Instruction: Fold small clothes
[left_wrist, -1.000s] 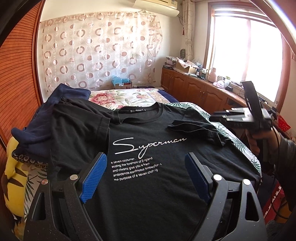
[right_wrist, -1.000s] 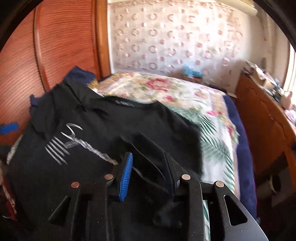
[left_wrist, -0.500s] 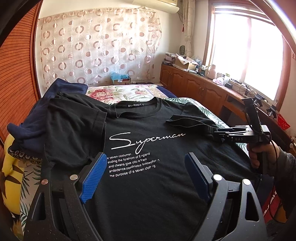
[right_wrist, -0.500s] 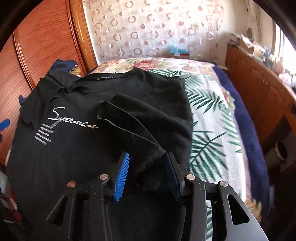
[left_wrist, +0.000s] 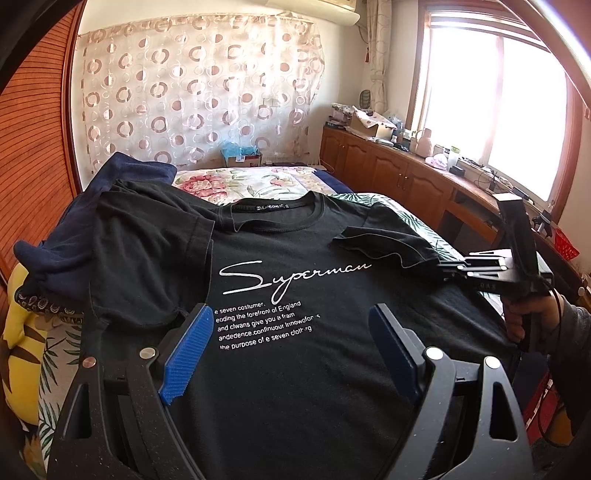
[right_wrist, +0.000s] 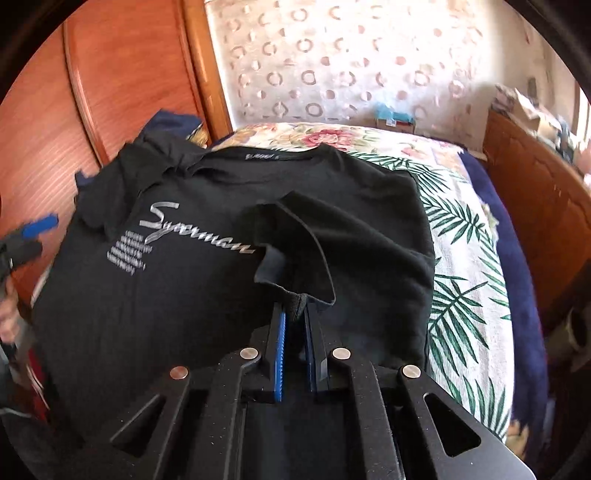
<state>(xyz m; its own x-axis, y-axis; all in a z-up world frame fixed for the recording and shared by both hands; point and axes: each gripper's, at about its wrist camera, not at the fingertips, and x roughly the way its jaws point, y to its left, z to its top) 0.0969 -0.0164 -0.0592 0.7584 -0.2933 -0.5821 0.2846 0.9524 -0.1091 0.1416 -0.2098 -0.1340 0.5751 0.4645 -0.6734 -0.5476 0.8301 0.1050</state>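
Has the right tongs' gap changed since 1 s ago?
Yes. The right tongs have closed on the sleeve of the shirt; earlier they stood open around it. Left tongs open, unchanged.

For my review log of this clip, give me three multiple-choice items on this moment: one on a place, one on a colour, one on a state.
1. Where does the navy garment lie?
A. Beyond the shirt's left shoulder, by the wooden wall
B. On the window counter
C. Folded on the printed chest

2. What colour is the lettering on the black T-shirt?
A. Red
B. White
C. Yellow

3. How does the right claw stand?
A. Wide open above the bed
B. Shut on the neckband
C. Shut on the sleeve

Answers:
1 A, the navy cloth is bunched beside the wall panels.
2 B, the script and small lines read white.
3 C, its blue pads pinch the sleeve hem, while the left claw is open.
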